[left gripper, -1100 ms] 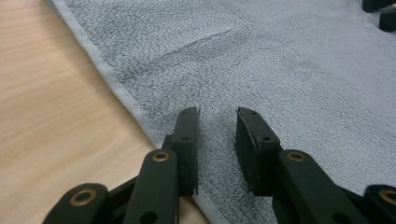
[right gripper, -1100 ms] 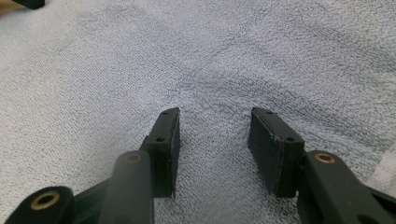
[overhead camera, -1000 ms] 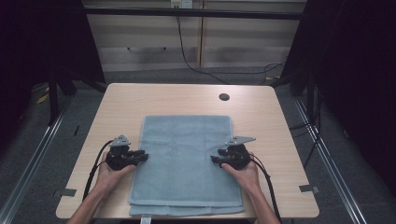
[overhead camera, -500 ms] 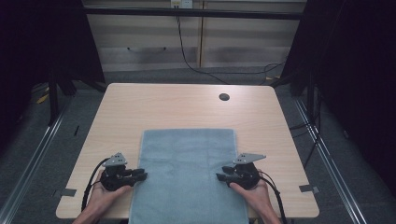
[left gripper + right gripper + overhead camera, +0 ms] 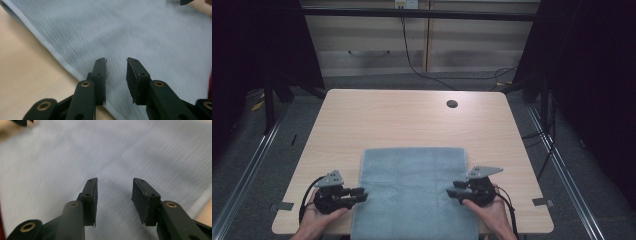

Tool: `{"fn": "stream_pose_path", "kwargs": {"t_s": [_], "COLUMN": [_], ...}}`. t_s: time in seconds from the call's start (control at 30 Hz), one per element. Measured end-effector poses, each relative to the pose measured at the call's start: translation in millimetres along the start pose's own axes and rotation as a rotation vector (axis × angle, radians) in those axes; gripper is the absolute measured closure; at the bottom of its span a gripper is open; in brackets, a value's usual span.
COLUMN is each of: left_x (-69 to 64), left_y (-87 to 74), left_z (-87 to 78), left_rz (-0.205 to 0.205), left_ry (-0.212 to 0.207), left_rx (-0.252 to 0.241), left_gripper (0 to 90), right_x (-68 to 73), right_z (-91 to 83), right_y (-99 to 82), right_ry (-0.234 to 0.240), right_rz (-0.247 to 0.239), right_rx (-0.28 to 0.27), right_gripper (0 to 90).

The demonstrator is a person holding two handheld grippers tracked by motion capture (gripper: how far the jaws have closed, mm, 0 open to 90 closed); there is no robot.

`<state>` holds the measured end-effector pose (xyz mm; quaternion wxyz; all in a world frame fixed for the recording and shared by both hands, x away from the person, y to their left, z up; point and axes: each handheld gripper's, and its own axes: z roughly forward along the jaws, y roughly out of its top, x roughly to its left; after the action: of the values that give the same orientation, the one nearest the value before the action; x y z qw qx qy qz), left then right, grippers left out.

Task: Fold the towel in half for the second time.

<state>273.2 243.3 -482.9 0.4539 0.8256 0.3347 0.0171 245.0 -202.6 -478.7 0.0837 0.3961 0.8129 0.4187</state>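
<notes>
A light blue towel (image 5: 414,190) lies flat on the wooden table (image 5: 412,120), its near end reaching past the table's front edge. My left gripper (image 5: 361,194) is at the towel's left border, pointing inward. In the left gripper view it (image 5: 116,61) hovers over the towel (image 5: 150,32) near its hem; the jaws have just been opening, with nothing between them. My right gripper (image 5: 451,192) points in from the towel's right side. In the right gripper view it (image 5: 115,181) stands open over the cloth (image 5: 100,150), also just opening and empty.
A dark round cable hole (image 5: 452,104) sits in the table's far right part. Bare wood lies beyond the towel. Metal floor rails run along both sides of the table, and cabinets stand behind it.
Both hands and grippers have drawn back toward the near edge, and the towel has slid that way with them. Its far edge now lies closer to me.
</notes>
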Motion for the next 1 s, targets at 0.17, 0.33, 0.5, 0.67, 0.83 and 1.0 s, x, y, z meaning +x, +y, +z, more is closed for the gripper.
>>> {"fn": "stream_pose_path", "kwargs": {"t_s": [0.17, 0.33, 0.5, 0.67, 0.83, 1.0], "left_x": [32.4, 67.3, 106.1, 116.0, 109.4, 107.4], "left_y": [27.6, 54.0, 56.1, 54.8, 60.9, 57.1], "left_z": [14.4, 21.7, 36.3, 51.4, 66.6, 65.0], "left_rz": [-0.031, -0.076, -0.147, -0.194, -0.144, -0.117], "left_ry": [0.037, 0.075, 0.121, 0.099, 0.100, 0.107], "left_rx": [-0.012, -0.044, -0.032, -0.052, 0.022, 0.030], "left_gripper": [66.1, 63.0, 59.4, 47.7, 48.2, 61.1], "right_x": [-37.2, -81.7, -99.7, -111.4, -114.6, -113.6], "right_z": [7.4, 26.6, 37.4, 49.7, 52.8, 55.0], "right_y": [30.7, 46.5, 54.2, 53.3, 49.7, 43.4], "right_ry": [-0.084, -0.153, -0.170, -0.150, -0.130, -0.112], "right_rz": [0.017, 0.075, 0.111, 0.136, 0.153, 0.148], "right_rx": [-0.035, -0.031, -0.035, -0.011, 0.011, 0.050], "right_gripper": [54.6, 51.1, 45.1, 45.5, 49.7, 55.9]}}
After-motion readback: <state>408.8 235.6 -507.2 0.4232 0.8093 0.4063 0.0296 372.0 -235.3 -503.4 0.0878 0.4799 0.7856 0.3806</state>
